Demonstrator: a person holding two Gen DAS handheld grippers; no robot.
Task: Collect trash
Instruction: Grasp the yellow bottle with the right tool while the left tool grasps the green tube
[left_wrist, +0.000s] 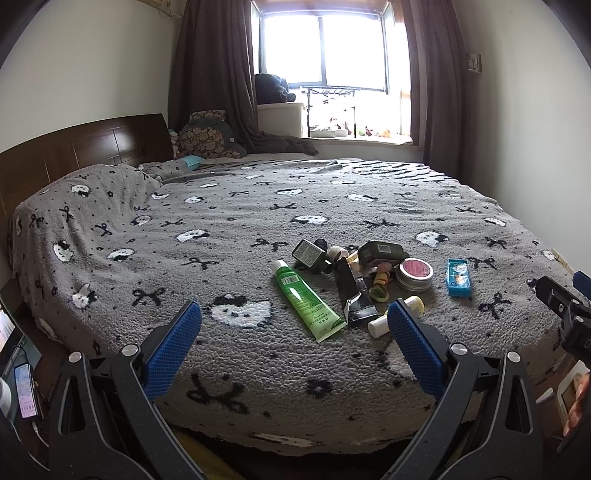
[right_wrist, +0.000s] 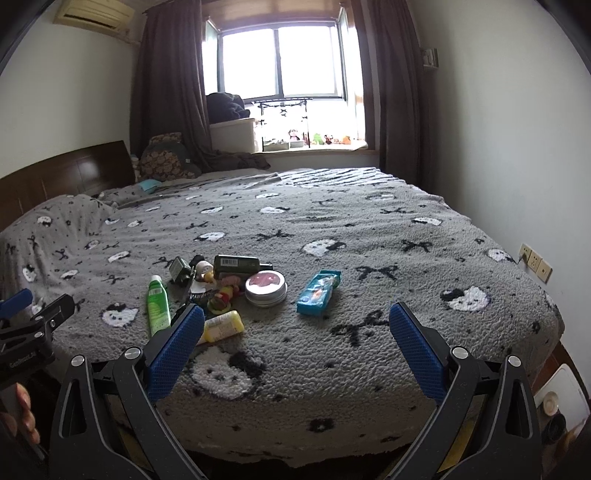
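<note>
- Both grippers hover short of the bed's near edge with nothing held: the left gripper (left_wrist: 293, 319) has its blue pads spread wide, and the right gripper (right_wrist: 295, 321) is likewise fully parted and empty.
- The trash lies in one loose cluster on the bed (left_wrist: 184, 369), around a round tin (left_wrist: 414, 274) with a pink lid.
- Left of the tin lie a black tube (left_wrist: 351, 291) and, further left, a green tube (left_wrist: 306, 297); a dark bottle (left_wrist: 380, 253) lies just behind the tin, and a blue box (left_wrist: 458, 277) sits right of it, apart from the rest.
- Nearer than the tin, a small yellow bottle (right_wrist: 223, 325) lies closest to the bed's edge.
- By the look of it, the task is at its very start: nothing has been picked up, and no bin or bag shows in either view.
- The next move likely calls for reaching forward over the edge and closing on one outlying piece, such as the yellow bottle or the blue box.
- The blanket around the tin's cluster is open on all sides, so approach room is ample; the soft pile may let pieces sink or roll.
</note>
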